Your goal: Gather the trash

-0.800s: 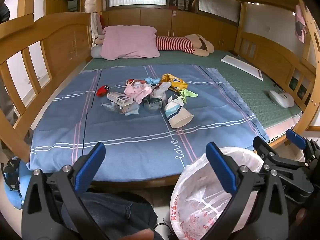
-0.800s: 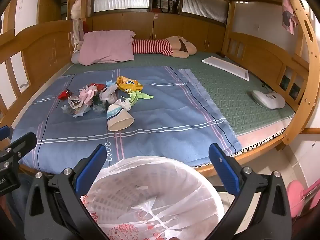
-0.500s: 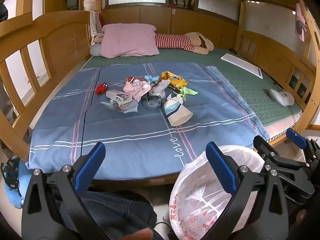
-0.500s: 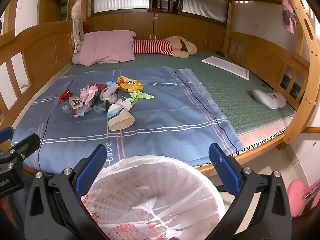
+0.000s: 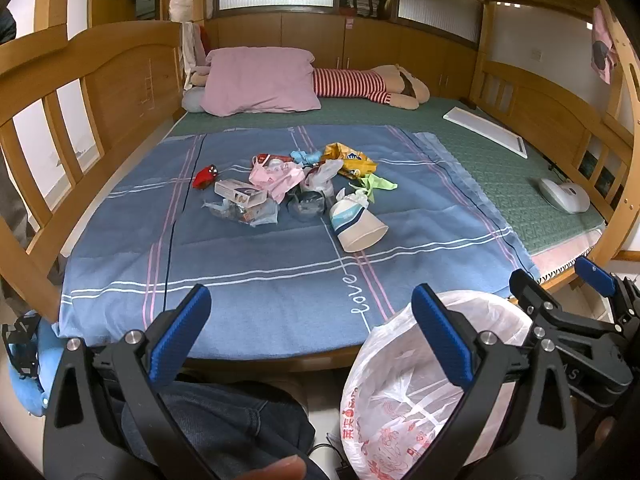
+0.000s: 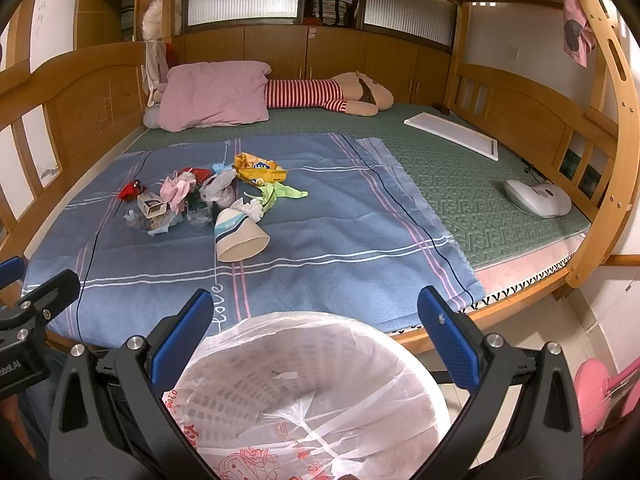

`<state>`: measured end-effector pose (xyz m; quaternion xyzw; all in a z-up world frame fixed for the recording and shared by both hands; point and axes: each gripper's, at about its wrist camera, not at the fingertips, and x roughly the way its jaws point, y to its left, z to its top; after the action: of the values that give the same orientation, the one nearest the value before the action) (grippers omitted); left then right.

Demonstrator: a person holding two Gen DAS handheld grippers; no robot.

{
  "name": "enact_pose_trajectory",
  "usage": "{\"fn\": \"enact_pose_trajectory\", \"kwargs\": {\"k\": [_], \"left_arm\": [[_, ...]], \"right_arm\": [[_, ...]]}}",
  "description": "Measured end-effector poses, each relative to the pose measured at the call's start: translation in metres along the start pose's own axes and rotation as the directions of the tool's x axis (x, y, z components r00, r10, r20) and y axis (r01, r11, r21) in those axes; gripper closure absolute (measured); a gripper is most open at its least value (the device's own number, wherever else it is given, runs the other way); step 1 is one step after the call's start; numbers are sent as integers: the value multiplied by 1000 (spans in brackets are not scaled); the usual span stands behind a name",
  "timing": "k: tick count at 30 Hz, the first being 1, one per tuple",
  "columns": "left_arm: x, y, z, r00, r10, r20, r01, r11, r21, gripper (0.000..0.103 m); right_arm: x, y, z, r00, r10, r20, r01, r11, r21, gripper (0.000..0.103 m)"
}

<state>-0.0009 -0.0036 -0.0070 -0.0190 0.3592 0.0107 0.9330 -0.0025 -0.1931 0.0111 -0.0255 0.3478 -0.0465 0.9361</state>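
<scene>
Bed; trash (image 5: 296,192) beyond hand-held gripper (image 5: 310,312)

blanket (image 5: 256,264): blue, striped | pillow (image 5: 260,80): pink | wrapper (image 6: 260,172): probably yellow

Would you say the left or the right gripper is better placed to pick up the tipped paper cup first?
Probably right: the paper cup lies nearly straight ahead of the open right gripper; the open left gripper faces the pile's other side.
</scene>
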Motion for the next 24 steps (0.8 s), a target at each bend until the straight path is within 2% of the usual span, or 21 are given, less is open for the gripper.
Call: {"fn": "enact_pose_trajectory", "kwargs": {"k": [24], "left_arm": [[5,7,1,1000,2,-14,-2,1000,-3,3]], "right_arm": [[-1,-2,-1,1000,-4,1,3,1000,4,3]]}}
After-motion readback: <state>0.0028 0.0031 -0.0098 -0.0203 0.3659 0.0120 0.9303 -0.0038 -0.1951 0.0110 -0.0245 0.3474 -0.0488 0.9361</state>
